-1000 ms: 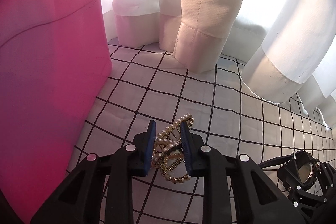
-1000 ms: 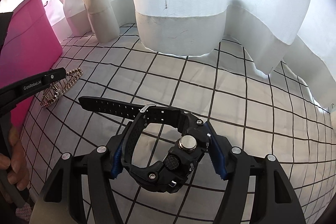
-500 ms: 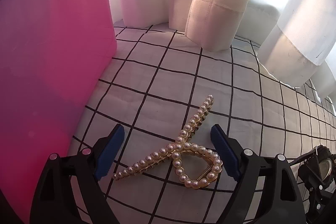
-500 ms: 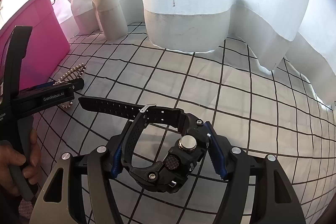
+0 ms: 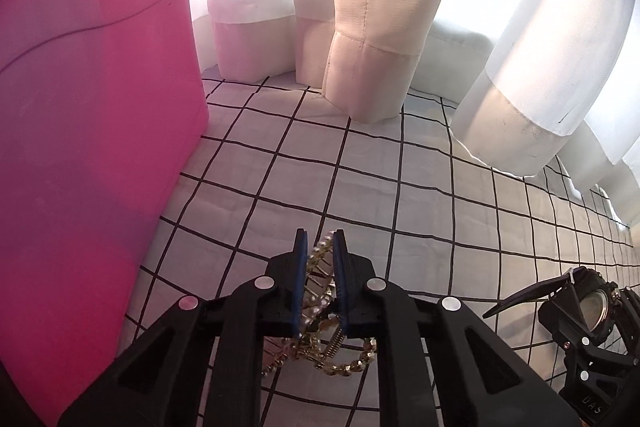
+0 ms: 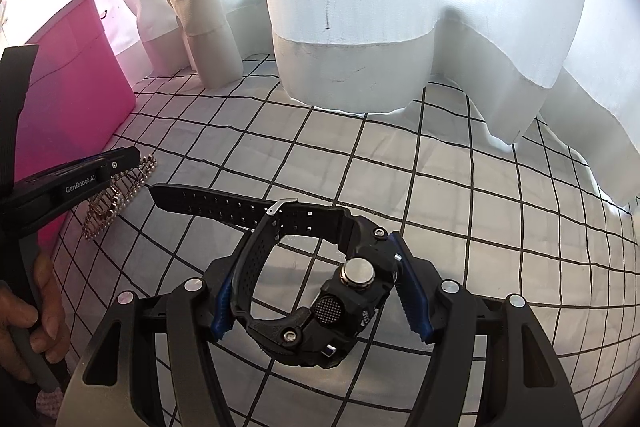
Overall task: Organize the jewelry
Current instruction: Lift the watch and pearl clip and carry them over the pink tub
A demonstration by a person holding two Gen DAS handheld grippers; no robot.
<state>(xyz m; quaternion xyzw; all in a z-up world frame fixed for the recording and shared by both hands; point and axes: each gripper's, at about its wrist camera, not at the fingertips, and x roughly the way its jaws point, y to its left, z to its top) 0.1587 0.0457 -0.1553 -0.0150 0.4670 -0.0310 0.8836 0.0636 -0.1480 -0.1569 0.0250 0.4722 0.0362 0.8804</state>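
Left gripper (image 5: 320, 247) clamped on a pearl hair clip (image 5: 320, 311), jaws just closed in on it, blue pads pressing both sides of the gold-and-pearl loops. Clip standing on edge between the pads, its spring and lower pearl strand poking out below them toward the camera. Seen from the right wrist, same clip (image 6: 114, 201) low over the checked cloth (image 6: 400, 179), just beside the pink bin (image 6: 76, 83); whether touching the cloth or lifted clear, cannot tell. A hand (image 6: 28, 323) wrapped around the left tool's grey handle at the frame's left edge. Right gripper (image 6: 316, 287) gripping a black wristwatch (image 6: 320, 275), one pad against the strap loop, the other against the case, the round metal crown facing up. Strap buckled into a loop, its free tail sticking out toward the clip. Watch also in the lower right corner of the left view (image 5: 588, 303), dial tilted toward the lens, apart from the clip. Pink bin (image 5: 88, 131) filling the left of that view, its wall near the clamped clip. White curtains (image 5: 372, 11) hanging down to the cloth at the back.
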